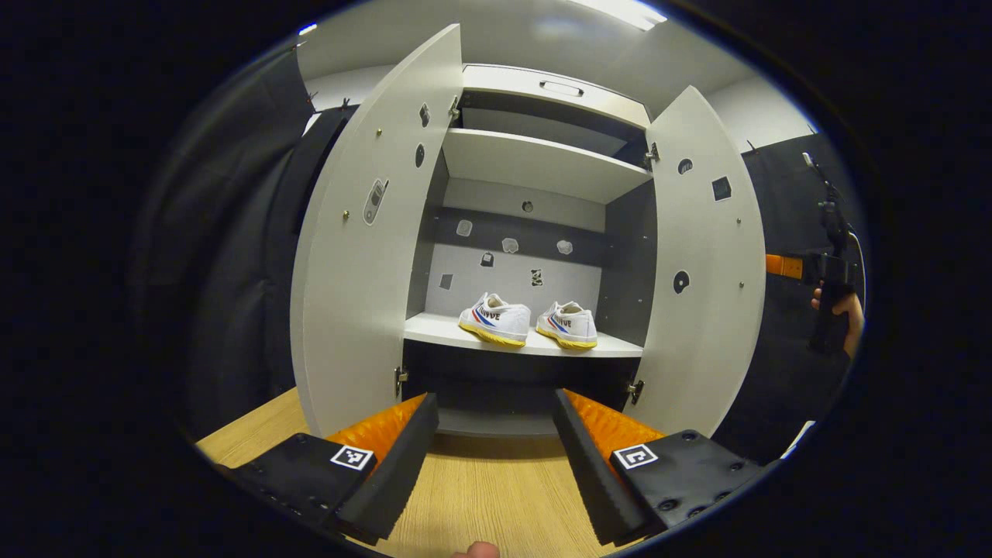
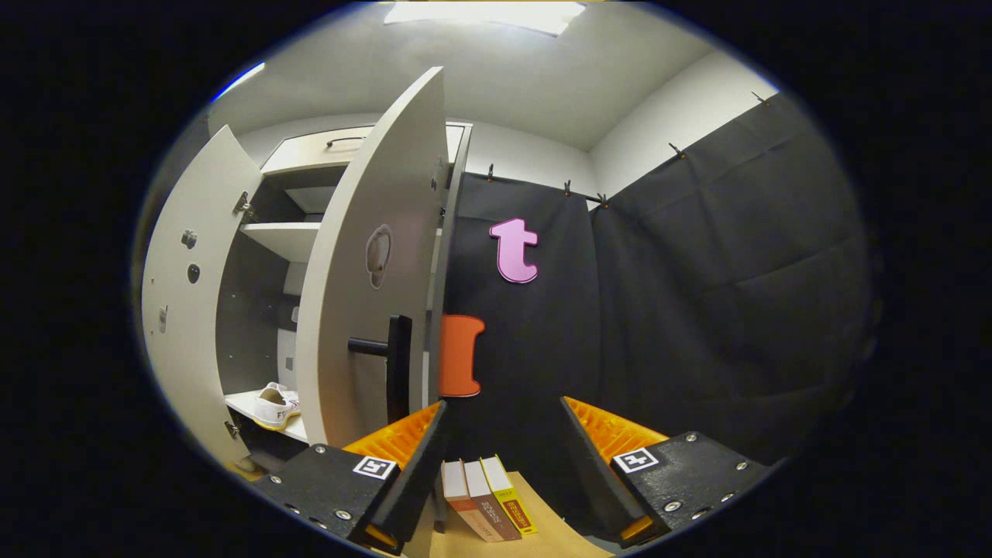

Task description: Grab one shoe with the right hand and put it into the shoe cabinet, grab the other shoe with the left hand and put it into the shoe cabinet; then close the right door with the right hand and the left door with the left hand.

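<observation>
Both shoes are already in: the left shoe [image 1: 496,318] and the right shoe [image 1: 568,324] sit side by side on the lower shelf [image 1: 434,329] of the shoe cabinet [image 1: 542,163]. What I judge is left is the doors. The left door [image 1: 353,256] and right door [image 1: 705,263] both stand wide. My left gripper [image 1: 494,457] hangs released, near, facing the shelf. My right gripper [image 2: 502,465] is released too, just beside the right door's outer face, near its handle [image 2: 397,364], touching nothing that I can see
</observation>
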Demonstrator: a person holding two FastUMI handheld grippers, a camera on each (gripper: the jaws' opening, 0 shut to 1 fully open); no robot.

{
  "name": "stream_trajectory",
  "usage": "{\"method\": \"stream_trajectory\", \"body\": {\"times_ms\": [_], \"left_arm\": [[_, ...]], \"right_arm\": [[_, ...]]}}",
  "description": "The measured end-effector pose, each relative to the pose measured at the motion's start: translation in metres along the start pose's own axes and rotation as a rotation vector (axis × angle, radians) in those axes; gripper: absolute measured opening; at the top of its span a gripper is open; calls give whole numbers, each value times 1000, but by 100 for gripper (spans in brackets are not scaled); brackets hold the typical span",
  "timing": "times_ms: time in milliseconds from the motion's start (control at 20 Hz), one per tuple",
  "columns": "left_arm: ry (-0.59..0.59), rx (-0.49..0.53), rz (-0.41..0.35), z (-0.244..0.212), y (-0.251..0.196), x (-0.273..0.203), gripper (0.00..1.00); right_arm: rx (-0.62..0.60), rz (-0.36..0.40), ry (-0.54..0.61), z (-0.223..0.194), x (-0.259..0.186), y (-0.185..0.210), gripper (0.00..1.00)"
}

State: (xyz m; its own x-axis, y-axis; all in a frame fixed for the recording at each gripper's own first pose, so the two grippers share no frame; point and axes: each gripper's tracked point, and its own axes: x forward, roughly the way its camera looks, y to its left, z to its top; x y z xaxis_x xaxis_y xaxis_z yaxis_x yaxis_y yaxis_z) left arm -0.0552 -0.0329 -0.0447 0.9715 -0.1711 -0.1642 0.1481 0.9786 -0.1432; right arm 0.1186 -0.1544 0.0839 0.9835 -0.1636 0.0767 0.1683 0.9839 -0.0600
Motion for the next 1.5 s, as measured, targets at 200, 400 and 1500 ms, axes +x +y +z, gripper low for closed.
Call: {"method": "stream_trajectory", "body": {"times_ms": [200,400,1500], "left_arm": [[8,5,9,-2,5,-4,99],[0,14,25,-2,12,-8,97],[2,-2,81,-3,43,-13,99]], "right_arm": [[26,74,8,-1,-4,38,86],[37,161,6,-3,-2,86,87],[59,316,55,-26,52,223,92]]}}
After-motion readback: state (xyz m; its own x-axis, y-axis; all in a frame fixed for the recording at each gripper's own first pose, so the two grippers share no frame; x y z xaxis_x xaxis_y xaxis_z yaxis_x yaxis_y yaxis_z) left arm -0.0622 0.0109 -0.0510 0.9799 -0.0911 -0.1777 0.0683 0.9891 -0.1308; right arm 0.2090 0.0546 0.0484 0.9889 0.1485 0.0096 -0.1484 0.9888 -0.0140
